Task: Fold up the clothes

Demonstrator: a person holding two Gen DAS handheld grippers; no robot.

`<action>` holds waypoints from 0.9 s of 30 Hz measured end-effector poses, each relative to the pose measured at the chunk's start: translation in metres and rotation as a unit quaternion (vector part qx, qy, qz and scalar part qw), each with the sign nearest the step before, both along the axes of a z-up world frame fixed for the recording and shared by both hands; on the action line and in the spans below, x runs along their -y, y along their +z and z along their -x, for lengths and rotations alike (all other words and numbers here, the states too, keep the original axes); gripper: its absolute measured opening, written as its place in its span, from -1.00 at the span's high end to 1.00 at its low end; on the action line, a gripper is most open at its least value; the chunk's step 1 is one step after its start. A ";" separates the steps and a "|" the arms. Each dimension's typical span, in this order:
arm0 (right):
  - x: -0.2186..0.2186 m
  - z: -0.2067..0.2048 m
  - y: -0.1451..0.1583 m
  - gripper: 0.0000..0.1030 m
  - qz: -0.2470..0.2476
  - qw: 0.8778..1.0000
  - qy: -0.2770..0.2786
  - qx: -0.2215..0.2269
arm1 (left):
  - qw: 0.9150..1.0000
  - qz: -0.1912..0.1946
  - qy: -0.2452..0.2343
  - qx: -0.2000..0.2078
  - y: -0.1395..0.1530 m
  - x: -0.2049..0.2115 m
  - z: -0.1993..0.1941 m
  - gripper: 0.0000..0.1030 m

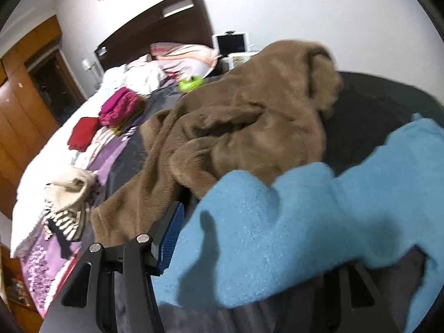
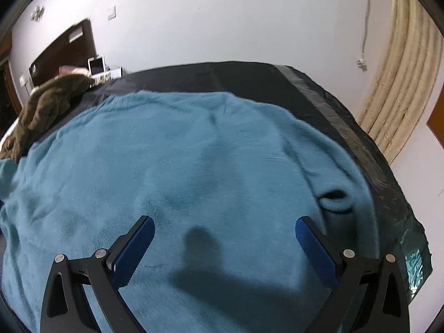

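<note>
Spreading across the bed point(image 2: 347, 105), a blue garment point(image 2: 194, 152) (fuzzy) lies flat.

A big bed point(image 2: 319, 83) with a dark grey cover holds everything. A blue fuzzy top point(image 2: 194, 152) lies spread flat on it, right under and ahead of the right fingers point(image 2: 313, 244). A brown furry blanket point(image 1: 236, 127) lies in a heap just past the left fingers point(image 1: 172, 238). Further off to their left sit a pink folded pile point(image 1: 119, 105), a red cloth point(image 1: 83, 133) and a cream knit point(image 1: 69, 191). Pillows point(image 1: 183, 55) lie at the far end.
</note>
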State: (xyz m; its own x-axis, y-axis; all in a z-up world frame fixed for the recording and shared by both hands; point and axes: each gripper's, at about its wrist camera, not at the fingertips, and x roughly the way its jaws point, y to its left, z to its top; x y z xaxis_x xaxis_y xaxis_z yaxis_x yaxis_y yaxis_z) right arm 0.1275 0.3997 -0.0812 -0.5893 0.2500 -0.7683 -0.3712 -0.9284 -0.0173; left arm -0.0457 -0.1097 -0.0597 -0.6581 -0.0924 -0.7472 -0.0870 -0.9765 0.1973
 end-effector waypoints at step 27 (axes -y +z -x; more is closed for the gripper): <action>0.011 -0.015 -0.026 -1.00 -0.021 0.998 0.023 0.058 | 0.997 -0.051 0.008 -0.052 0.062 0.009 -0.052 -0.44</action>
